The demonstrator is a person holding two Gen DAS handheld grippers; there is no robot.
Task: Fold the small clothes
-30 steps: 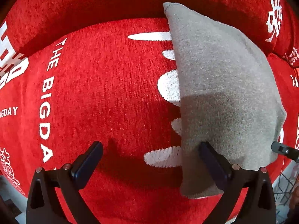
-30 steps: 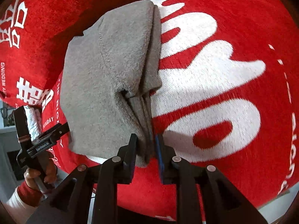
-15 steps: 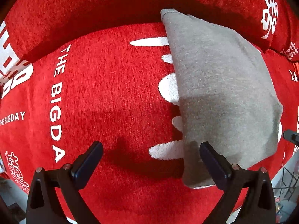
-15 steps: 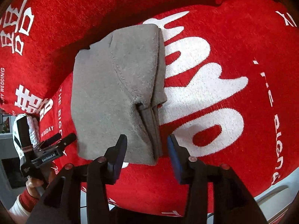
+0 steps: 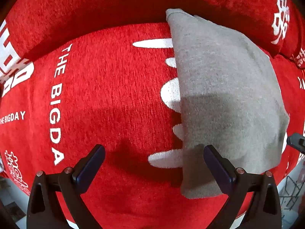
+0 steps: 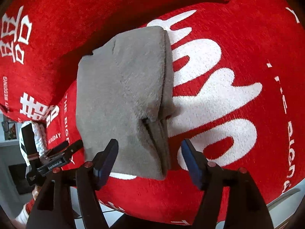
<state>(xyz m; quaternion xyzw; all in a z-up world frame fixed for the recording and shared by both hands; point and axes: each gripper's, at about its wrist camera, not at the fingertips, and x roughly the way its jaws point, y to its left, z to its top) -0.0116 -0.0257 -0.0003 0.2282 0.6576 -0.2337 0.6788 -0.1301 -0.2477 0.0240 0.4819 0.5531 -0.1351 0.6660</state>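
The right gripper [image 6: 148,158] has let go of the folded cloth [image 6: 122,95], jaws opening, nothing clamped; it lies centre frame on the red cushion [image 6: 238,57]; left gripper [image 5: 152,164] jaws apart, empty; fold looks finished.

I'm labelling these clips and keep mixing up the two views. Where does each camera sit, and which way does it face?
Left wrist view: sits on the left tongs, looking down at the red woven cushion with white lettering; open jaws show, empty, the folded grey fleece garment to the right.
Right wrist view: sits on the right tongs, angled down at the garment; jaws opening, not gripping it; the left tongs and a hand show at left.
Shared: the garment, the cushion.
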